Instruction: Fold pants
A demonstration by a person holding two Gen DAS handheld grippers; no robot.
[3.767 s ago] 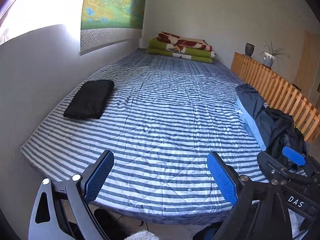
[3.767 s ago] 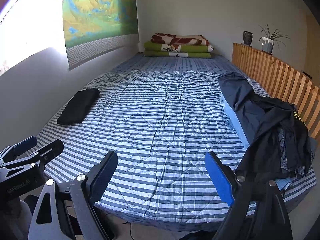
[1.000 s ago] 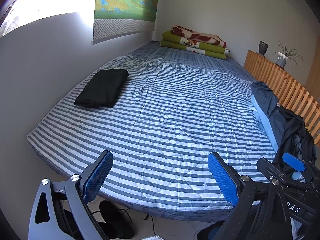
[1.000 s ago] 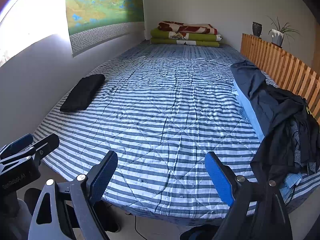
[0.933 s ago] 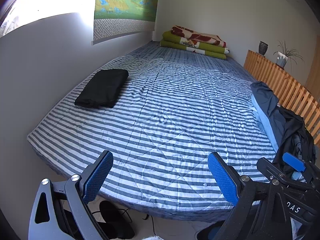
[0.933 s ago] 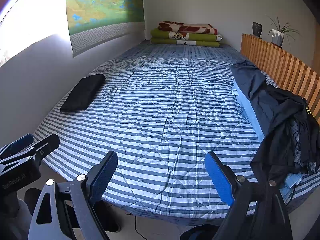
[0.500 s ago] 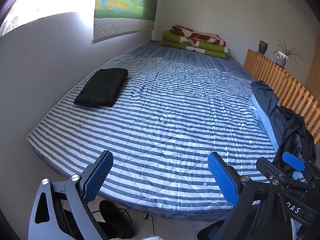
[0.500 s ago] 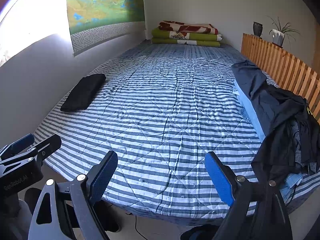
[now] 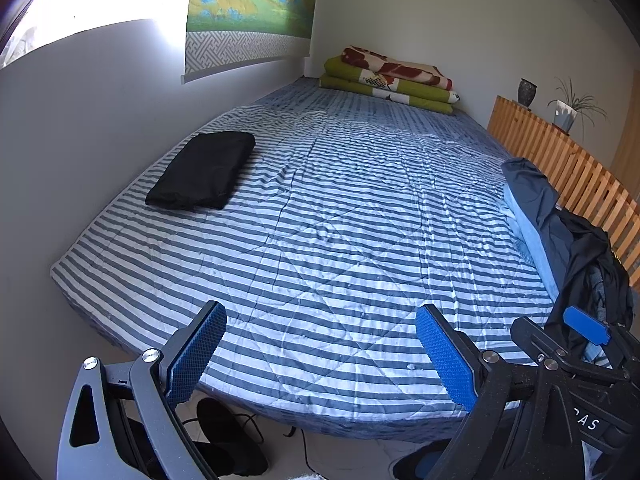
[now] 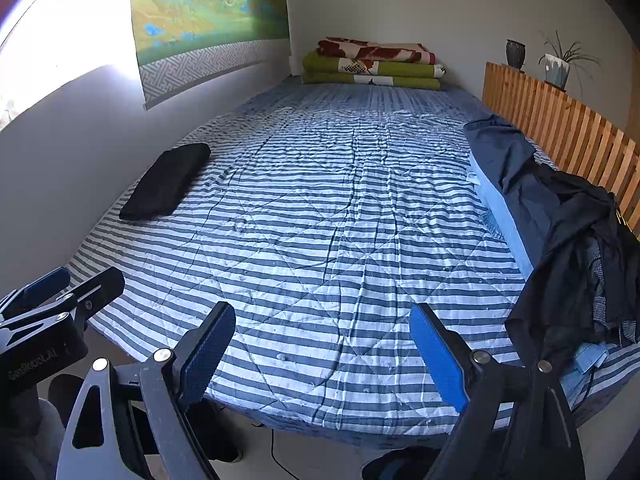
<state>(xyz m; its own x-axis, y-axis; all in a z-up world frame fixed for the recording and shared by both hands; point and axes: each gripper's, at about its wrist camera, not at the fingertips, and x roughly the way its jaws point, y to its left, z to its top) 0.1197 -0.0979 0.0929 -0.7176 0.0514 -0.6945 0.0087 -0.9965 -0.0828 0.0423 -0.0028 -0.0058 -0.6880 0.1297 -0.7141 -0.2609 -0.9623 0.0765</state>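
Note:
A folded black pair of pants [image 9: 203, 170] [image 10: 166, 180] lies flat near the left edge of the striped bed [image 9: 340, 240] [image 10: 340, 232]. A loose heap of dark and light-blue garments [image 9: 560, 232] [image 10: 560, 220] is piled along the bed's right side. My left gripper [image 9: 320, 354] hangs open over the bed's near edge, holding nothing. My right gripper [image 10: 322, 354] is likewise open and empty at the near edge. Each gripper shows at the other view's side: the right gripper [image 9: 576, 344] and the left gripper [image 10: 52, 304].
Folded green and red blankets [image 9: 388, 80] [image 10: 372, 64] lie at the far end. A wooden slat rail [image 9: 560, 164] [image 10: 560, 120] runs along the right, with a vase and a plant on it. The wall borders the left. Shoes and a cable [image 9: 224, 432] lie on the floor.
Over the last second almost nothing has moved. Compared with 3.8 s ago, both grippers sit a little farther back from the bed, so more floor shows below its edge.

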